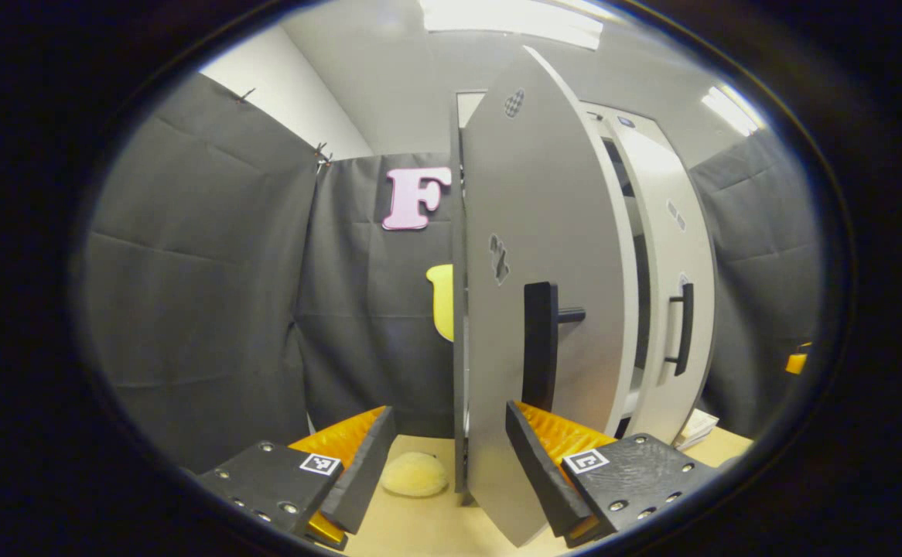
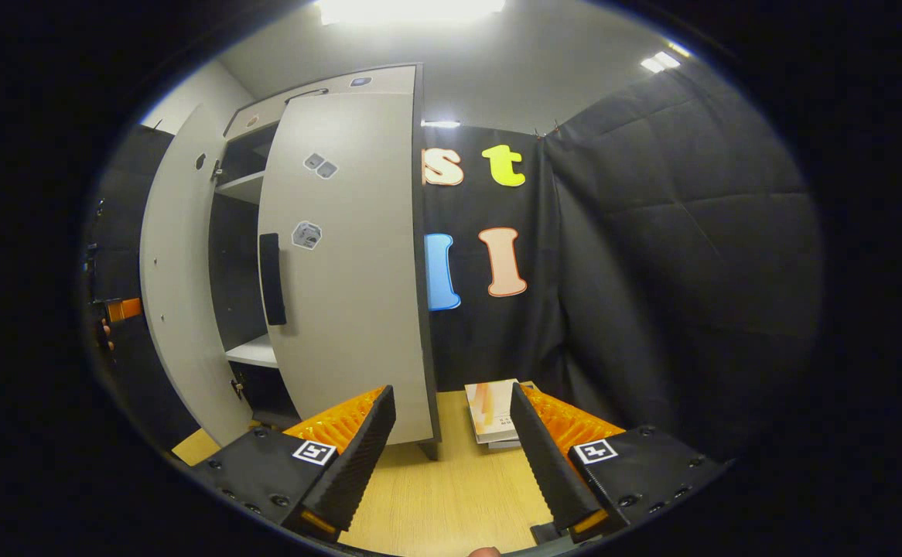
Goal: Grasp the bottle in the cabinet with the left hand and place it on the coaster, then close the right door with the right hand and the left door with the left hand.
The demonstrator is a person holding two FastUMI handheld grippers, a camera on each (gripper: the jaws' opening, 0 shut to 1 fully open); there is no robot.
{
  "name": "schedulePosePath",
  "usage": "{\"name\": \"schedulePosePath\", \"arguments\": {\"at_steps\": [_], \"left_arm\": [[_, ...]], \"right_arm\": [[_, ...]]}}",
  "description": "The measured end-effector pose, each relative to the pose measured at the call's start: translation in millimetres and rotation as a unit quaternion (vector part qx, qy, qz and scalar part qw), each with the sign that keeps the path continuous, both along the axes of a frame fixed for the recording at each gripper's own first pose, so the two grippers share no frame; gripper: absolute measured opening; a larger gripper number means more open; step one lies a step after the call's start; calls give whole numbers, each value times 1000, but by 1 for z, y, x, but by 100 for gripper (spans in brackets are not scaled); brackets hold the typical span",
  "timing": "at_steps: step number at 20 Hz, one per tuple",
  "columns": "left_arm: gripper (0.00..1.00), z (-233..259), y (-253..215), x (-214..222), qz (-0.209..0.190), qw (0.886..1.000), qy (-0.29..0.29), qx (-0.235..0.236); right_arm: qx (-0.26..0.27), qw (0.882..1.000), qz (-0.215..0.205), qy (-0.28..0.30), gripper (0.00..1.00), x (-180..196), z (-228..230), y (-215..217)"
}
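Where doors (image 1: 544, 309) overlap, cabinet interior hidden

a pale round fluffy thing (image 1: 414, 474) lies on the light wooden tabletop (image 1: 435, 526) at about 6 o'clock in the left gripper view; what it is cannot be told. a stack of flat books or booklets (image 2: 491, 411) rests on the tabletop at about 6 o'clock in the right gripper view, its top cover pale with an orange patch; the same stack (image 1: 696, 428) peeks in at 4 o'clock in the left gripper view. black cloth walls (image 2: 675, 255) hang at 3 o'clock in the right gripper view. bright ceiling lights (image 2: 412, 9) glare at 12 o'clock there, against a grey ceiling (image 1: 389, 85).
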State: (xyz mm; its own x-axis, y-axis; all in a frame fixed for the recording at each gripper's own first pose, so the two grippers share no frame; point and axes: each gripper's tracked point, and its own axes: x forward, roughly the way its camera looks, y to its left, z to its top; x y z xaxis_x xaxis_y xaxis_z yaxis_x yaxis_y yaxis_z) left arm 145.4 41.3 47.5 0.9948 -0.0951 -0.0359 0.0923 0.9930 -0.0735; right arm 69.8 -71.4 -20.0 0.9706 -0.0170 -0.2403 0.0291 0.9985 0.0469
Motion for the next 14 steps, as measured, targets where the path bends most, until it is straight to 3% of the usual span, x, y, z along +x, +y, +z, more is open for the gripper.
{"name": "schedulePosePath", "arguments": {"at_steps": [14], "left_arm": [[89,3,-59,12,-30,999,-4,-15]], "right_arm": [[-12,1000,-18,5,95,-21,-4,-33]]}}
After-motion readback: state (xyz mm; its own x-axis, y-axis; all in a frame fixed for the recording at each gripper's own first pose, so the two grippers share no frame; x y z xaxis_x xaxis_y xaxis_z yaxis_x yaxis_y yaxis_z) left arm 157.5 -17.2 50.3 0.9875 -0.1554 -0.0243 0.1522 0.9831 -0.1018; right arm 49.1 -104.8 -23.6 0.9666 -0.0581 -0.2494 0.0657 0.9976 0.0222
